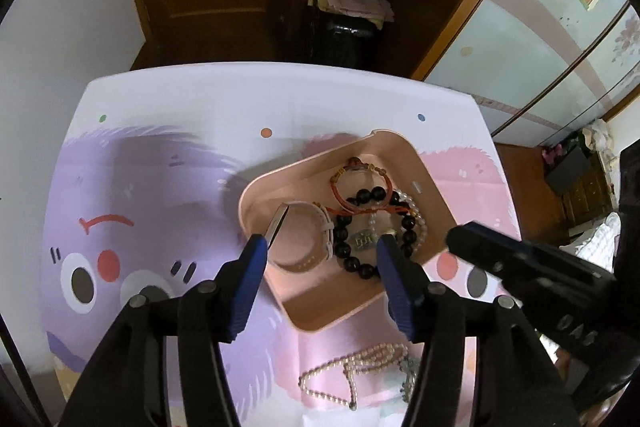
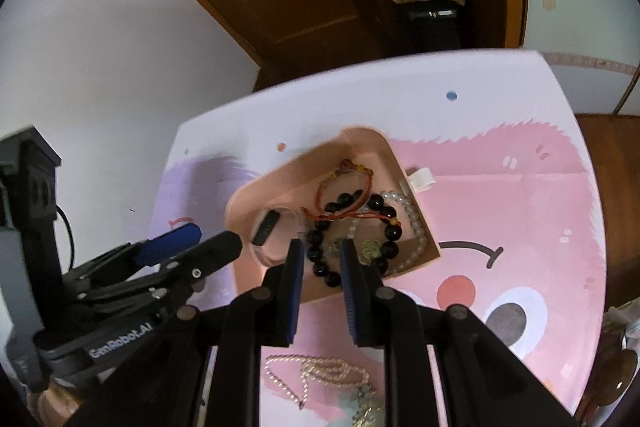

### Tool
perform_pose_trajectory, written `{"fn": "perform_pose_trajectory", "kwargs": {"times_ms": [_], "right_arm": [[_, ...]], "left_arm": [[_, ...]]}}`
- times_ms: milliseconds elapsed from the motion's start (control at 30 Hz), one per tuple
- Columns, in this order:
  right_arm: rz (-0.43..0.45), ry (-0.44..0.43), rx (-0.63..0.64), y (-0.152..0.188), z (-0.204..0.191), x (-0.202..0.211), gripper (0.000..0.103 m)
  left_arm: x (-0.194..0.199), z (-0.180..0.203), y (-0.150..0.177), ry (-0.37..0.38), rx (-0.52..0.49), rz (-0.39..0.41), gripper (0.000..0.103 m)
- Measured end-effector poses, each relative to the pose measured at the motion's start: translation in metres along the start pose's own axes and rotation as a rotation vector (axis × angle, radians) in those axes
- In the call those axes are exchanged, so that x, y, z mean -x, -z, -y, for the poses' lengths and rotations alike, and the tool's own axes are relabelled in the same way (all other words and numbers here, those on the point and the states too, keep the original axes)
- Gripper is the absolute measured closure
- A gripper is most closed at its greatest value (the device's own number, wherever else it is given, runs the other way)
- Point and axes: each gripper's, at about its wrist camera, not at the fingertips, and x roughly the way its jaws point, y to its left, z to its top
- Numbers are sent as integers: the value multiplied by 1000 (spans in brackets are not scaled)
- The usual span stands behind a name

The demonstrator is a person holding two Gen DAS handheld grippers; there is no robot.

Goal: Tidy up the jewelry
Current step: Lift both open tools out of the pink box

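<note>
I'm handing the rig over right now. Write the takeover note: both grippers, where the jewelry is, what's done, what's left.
Left gripper: open, empty, above the pink plastic tray.
Right gripper: open, narrower gap, empty, also over the tray.
Done, in the tray: black bead bracelet, red cord bracelet, clear bead bracelet, pale strap watch.
Left: pearl necklace and a greenish piece, both on the cartoon-print table nearer than the tray.

dim indoor light, soft shadows, heavy fisheye curvature, slight blur throughout
</note>
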Motion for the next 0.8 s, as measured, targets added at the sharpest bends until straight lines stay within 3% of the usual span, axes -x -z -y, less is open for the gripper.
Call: {"fn": "perform_pose_trajectory", "kwargs": {"times_ms": [133,367,800], "right_arm": [[38,-5,24,4,-10,26,85],[92,23,75,18,-27,63,85],[84,35,100,59,-32,93,85]], "left_arm": [[19,-2,9,-1,3,26,47],[55,-5,28,-29,-4,71,36],[84,-5,67,-20,-32,59,32]]}}
